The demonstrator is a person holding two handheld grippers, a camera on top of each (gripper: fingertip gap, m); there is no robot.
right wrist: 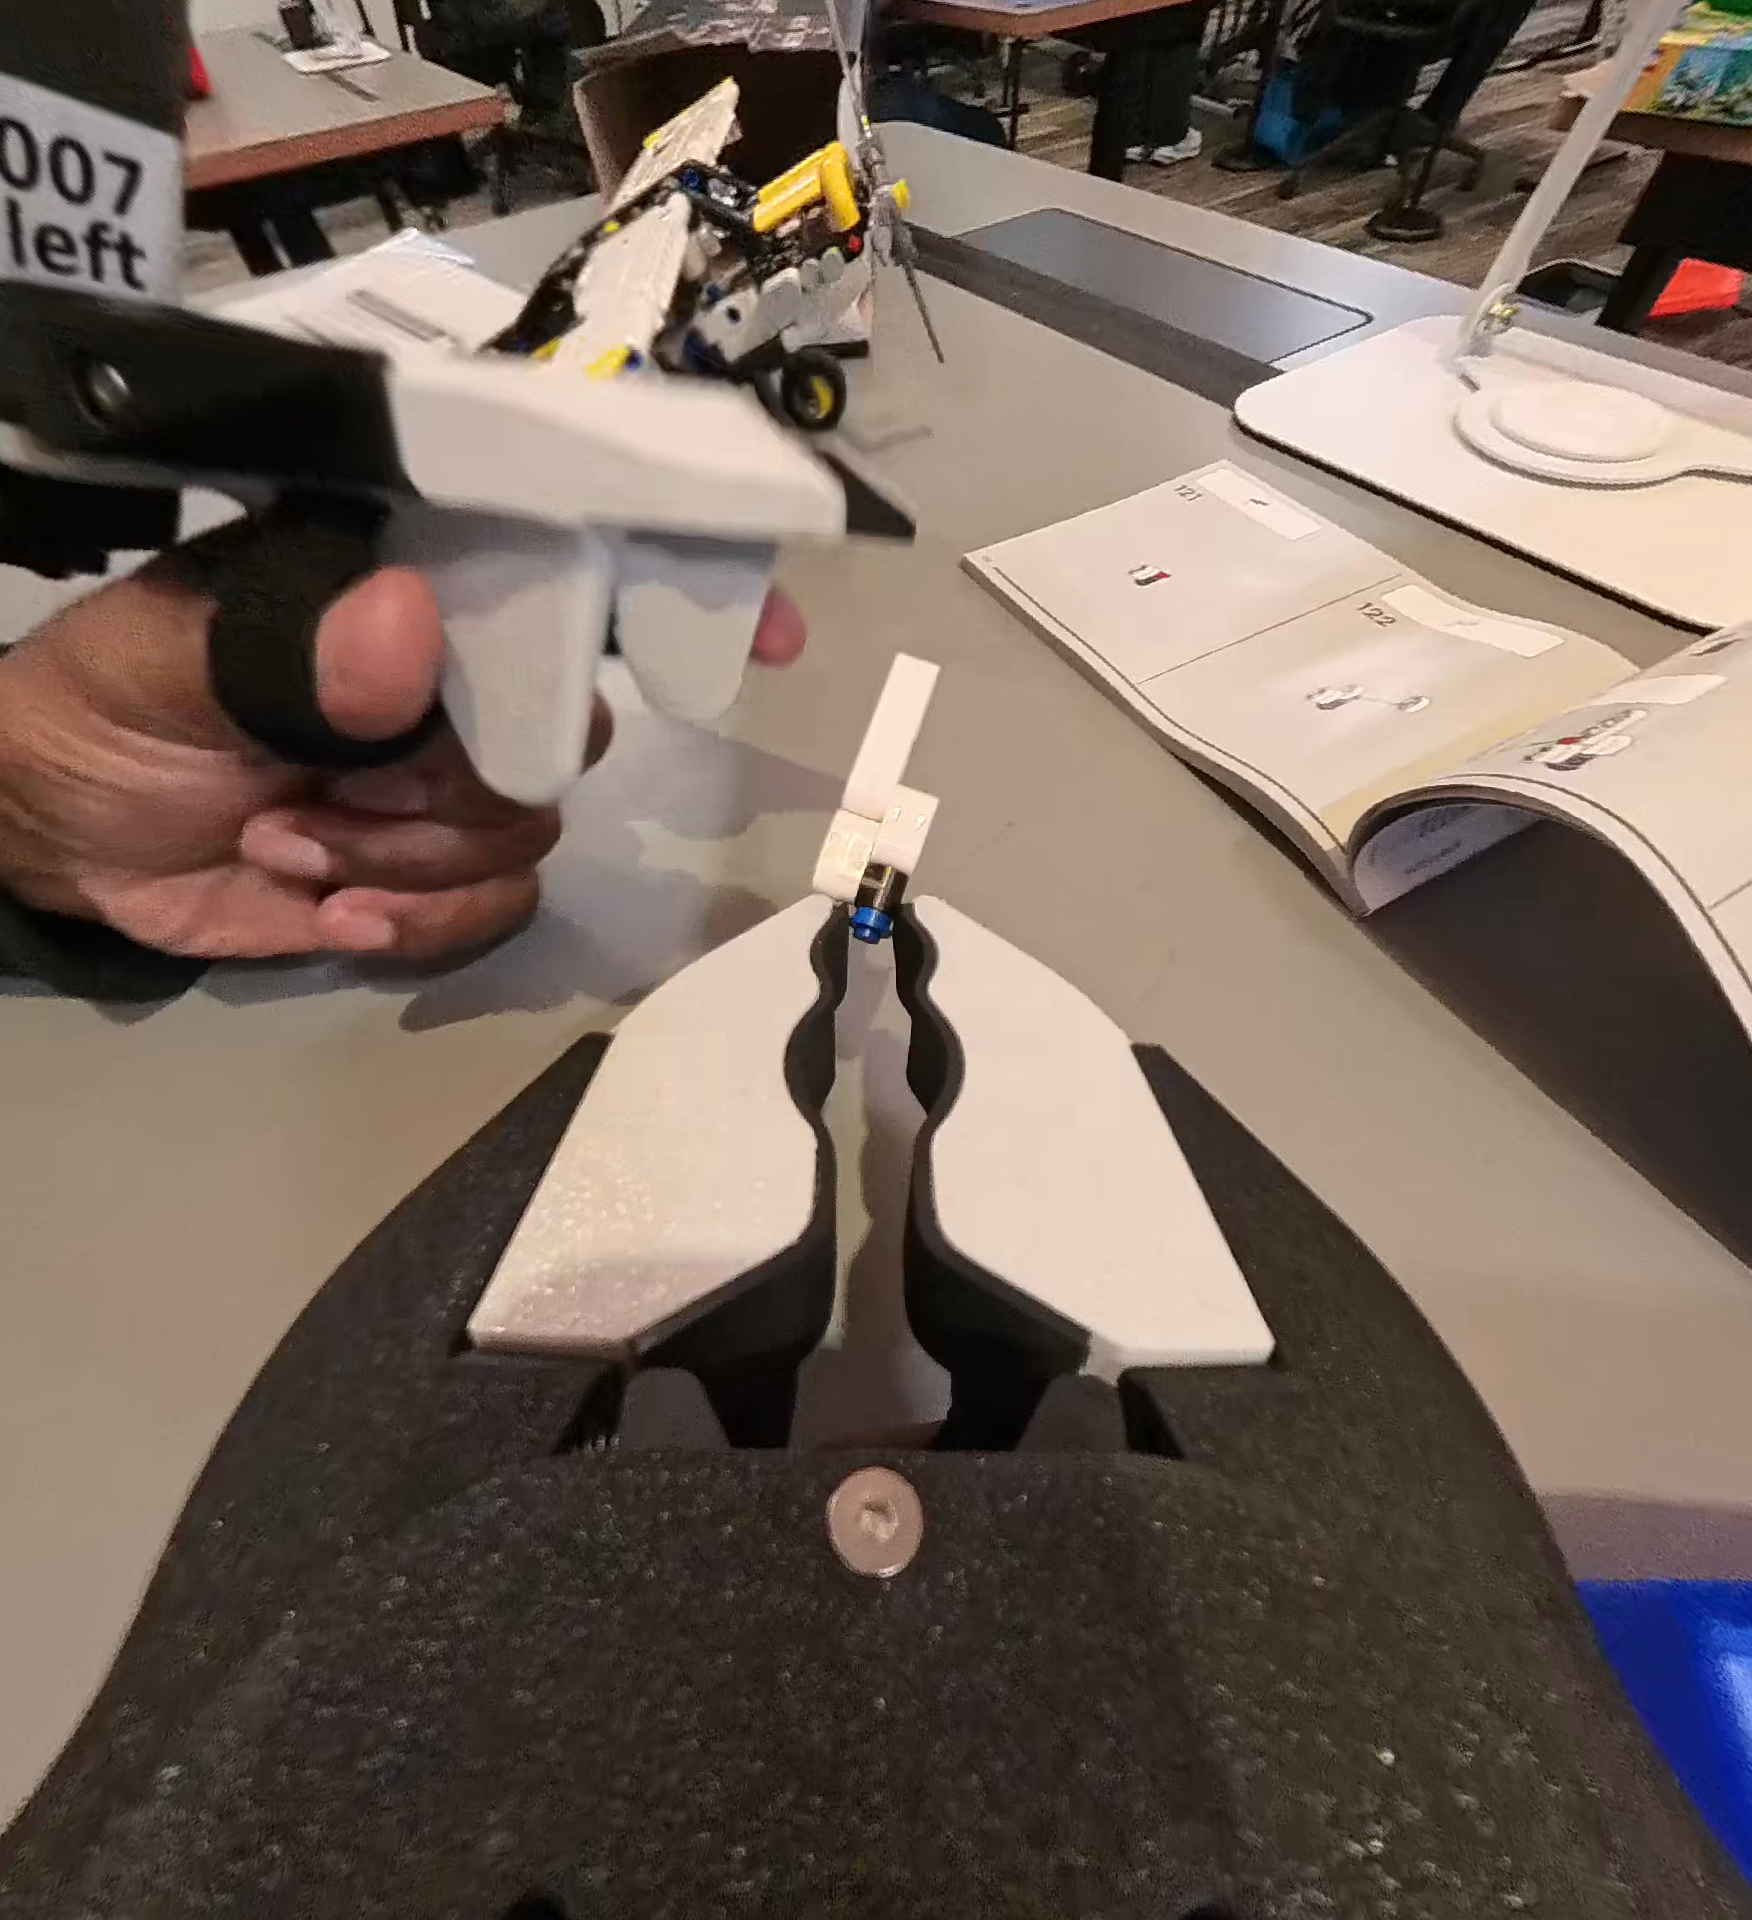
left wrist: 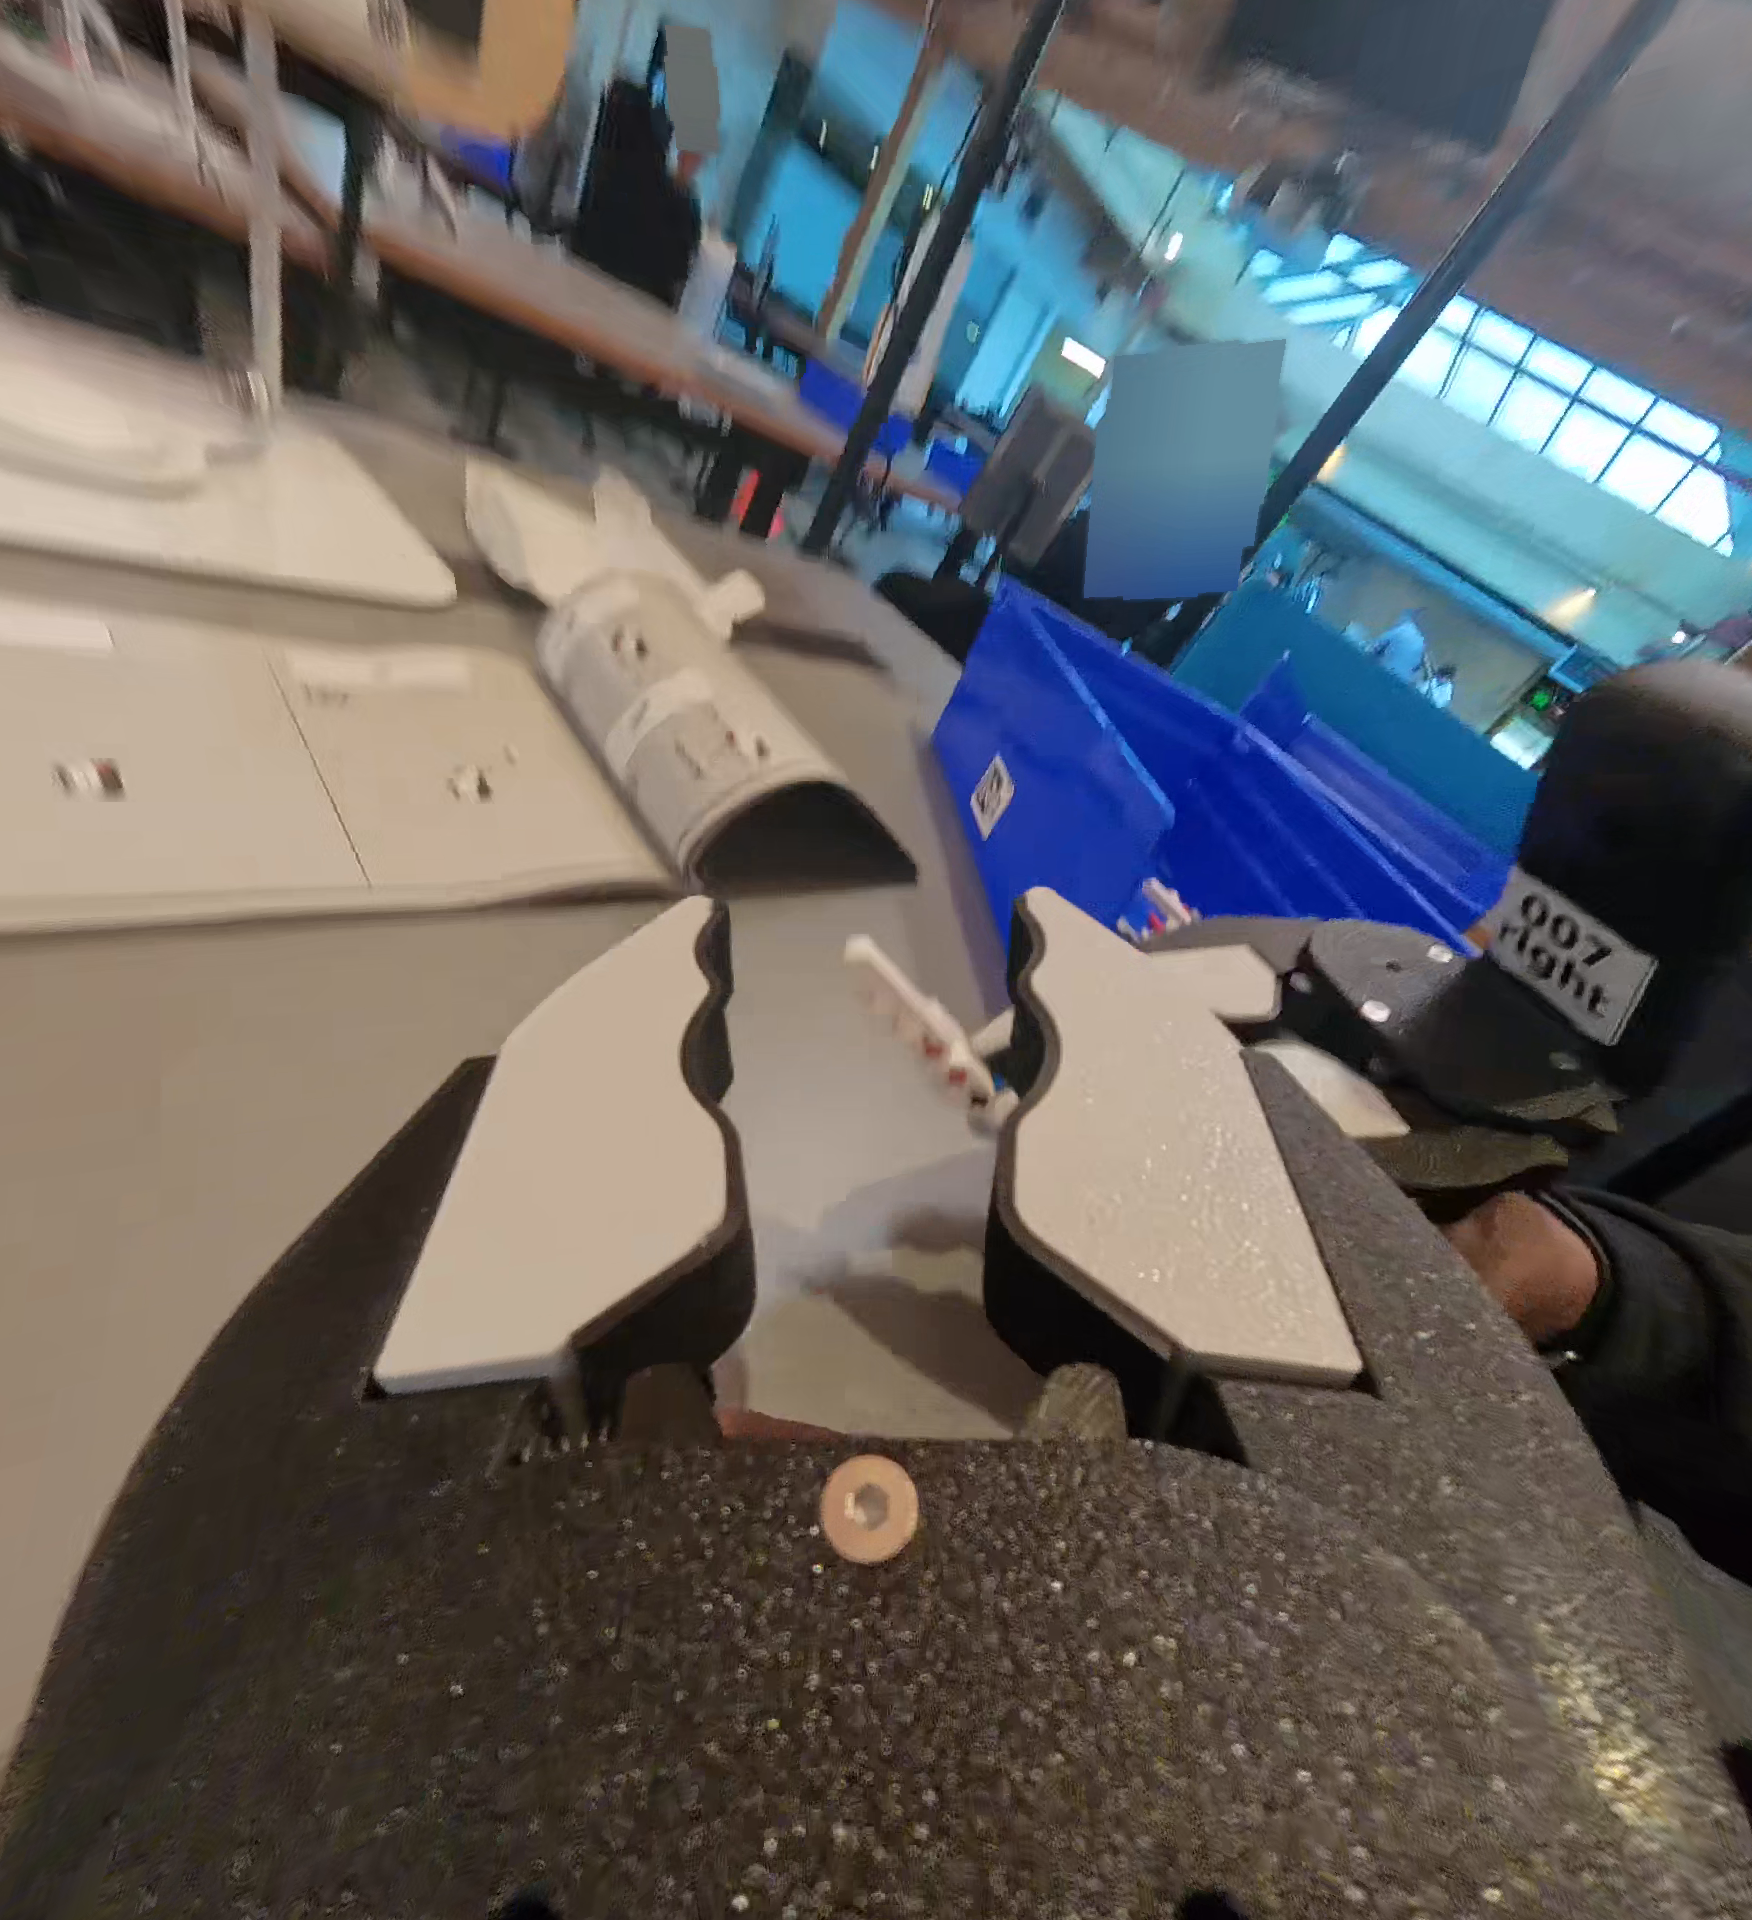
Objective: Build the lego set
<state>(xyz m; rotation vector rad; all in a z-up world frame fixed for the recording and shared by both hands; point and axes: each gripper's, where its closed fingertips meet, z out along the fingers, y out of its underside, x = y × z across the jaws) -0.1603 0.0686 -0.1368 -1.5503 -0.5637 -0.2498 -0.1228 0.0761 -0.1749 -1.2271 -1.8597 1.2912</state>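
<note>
A: We are pinching a small white brick assembly (right wrist: 877, 800) at the tips of our right gripper (right wrist: 870, 925), the pads pressing on its dark stub with the blue pin, and it is standing up above the grey table (right wrist: 176, 1195).

B: Our left gripper (left wrist: 867, 956) is hanging spread wide, gripping nothing, just beside that piece. We are seeing the open instruction booklet (right wrist: 1319, 665) to the right, the brick vehicle model (right wrist: 706, 260) farther back, and a blue bin (left wrist: 1111, 748) near the table edge.

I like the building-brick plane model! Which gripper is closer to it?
Left. The left gripper hovers open just in front of the plane model; the right gripper, pinching a small white piece, sits farther back.
</note>
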